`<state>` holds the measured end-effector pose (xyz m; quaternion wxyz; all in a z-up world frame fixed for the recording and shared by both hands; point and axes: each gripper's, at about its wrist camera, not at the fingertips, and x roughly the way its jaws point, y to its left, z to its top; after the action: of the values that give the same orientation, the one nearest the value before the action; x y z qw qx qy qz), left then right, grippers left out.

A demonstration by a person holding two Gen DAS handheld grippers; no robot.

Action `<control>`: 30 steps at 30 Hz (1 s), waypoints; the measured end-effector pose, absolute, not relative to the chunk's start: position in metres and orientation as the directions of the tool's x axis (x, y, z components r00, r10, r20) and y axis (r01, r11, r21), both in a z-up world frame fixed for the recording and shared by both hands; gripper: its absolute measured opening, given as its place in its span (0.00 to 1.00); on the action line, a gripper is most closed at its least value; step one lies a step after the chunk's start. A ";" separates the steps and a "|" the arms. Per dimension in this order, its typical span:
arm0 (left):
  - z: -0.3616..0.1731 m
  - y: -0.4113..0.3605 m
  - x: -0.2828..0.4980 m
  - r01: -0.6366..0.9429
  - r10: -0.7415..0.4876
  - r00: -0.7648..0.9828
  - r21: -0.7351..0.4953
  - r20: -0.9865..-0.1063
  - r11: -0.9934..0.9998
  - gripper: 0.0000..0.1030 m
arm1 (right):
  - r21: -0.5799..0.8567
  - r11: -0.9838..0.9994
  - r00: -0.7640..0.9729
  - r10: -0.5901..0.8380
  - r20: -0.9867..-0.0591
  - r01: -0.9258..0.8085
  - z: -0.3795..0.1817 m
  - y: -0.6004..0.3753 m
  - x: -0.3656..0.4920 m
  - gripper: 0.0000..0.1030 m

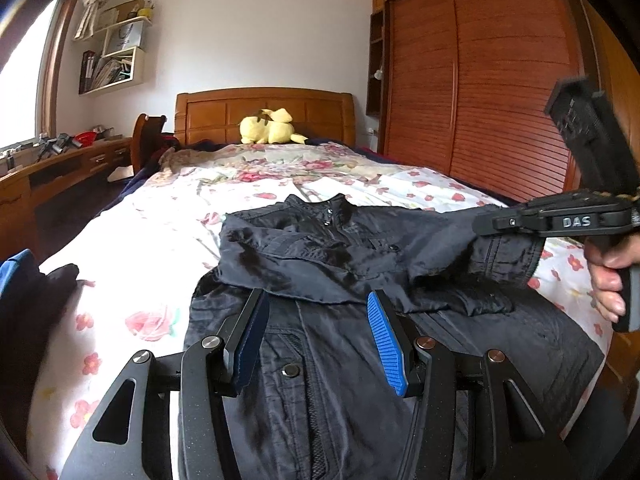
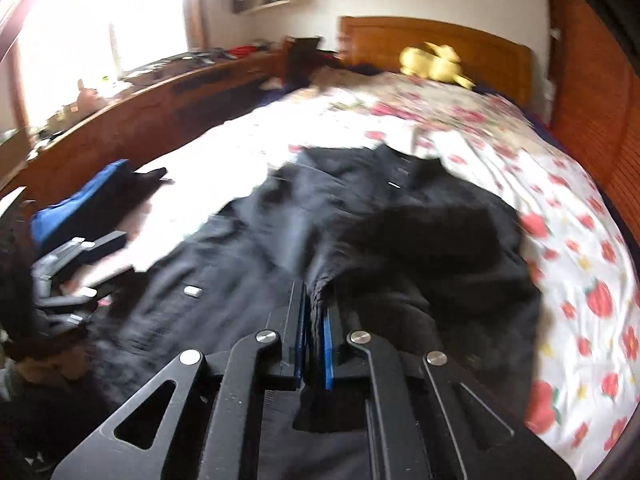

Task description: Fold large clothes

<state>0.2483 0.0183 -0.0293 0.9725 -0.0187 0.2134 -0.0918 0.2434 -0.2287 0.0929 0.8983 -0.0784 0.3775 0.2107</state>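
A dark navy jacket [image 1: 320, 264] lies front-up on the floral bed sheet [image 1: 160, 208], collar toward the headboard, its left sleeve folded across the chest. My left gripper [image 1: 316, 300] is open and empty, low over the jacket's front near the zip. My right gripper [image 2: 316, 300] is shut on a fold of the jacket's right sleeve [image 2: 424, 240] and holds it over the jacket [image 2: 248, 256]. The right gripper also shows in the left wrist view [image 1: 480, 226], above the sleeve cuff [image 1: 508, 260]. The left gripper shows at the left edge of the blurred right wrist view [image 2: 100, 264].
A yellow plush toy [image 1: 270, 128] sits by the wooden headboard [image 1: 264, 114]. A blue and dark garment [image 2: 88, 200] lies at the bed's left edge. A wooden desk [image 1: 60, 168] runs along the left and a wooden wardrobe [image 1: 480, 92] stands on the right.
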 end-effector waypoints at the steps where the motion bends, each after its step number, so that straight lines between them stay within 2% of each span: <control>1: -0.029 0.019 0.249 0.167 -0.185 0.893 -0.080 -0.410 0.983 0.52 | 0.020 0.898 0.625 0.322 -0.711 -0.440 0.096 -0.221 0.242 0.08; 3: -0.030 0.021 0.250 0.163 -0.186 0.894 -0.089 -0.408 0.983 0.52 | 0.011 0.899 0.633 0.317 -0.706 -0.437 0.101 -0.211 0.239 0.08; 7: -0.035 0.018 0.250 0.159 -0.181 0.894 -0.087 -0.411 0.983 0.52 | -0.015 0.913 0.655 0.280 -0.702 -0.407 0.103 -0.215 0.237 0.31; 14: -0.036 0.013 0.255 0.173 -0.196 0.888 -0.092 -0.416 0.981 0.52 | -0.042 0.940 0.677 0.212 -0.705 -0.338 0.100 -0.248 0.234 0.33; 16: -0.036 0.009 0.258 0.181 -0.204 0.886 -0.094 -0.416 0.979 0.52 | -0.040 0.946 0.682 0.203 -0.702 -0.322 0.101 -0.256 0.234 0.38; 21: -0.039 -0.001 0.265 0.206 -0.221 0.879 -0.082 -0.423 0.975 0.52 | -0.069 0.954 0.697 0.164 -0.698 -0.293 0.096 -0.269 0.232 0.39; 30: -0.054 -0.014 0.277 0.227 -0.220 0.851 -0.045 -0.477 0.973 0.52 | -0.084 0.968 0.658 0.096 -0.747 -0.238 0.035 -0.301 0.235 0.40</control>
<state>0.2771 -0.0141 -0.0536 0.9620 0.0067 0.2470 -0.1163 0.2346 -0.3009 0.0354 0.9063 -0.0876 0.4031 0.0921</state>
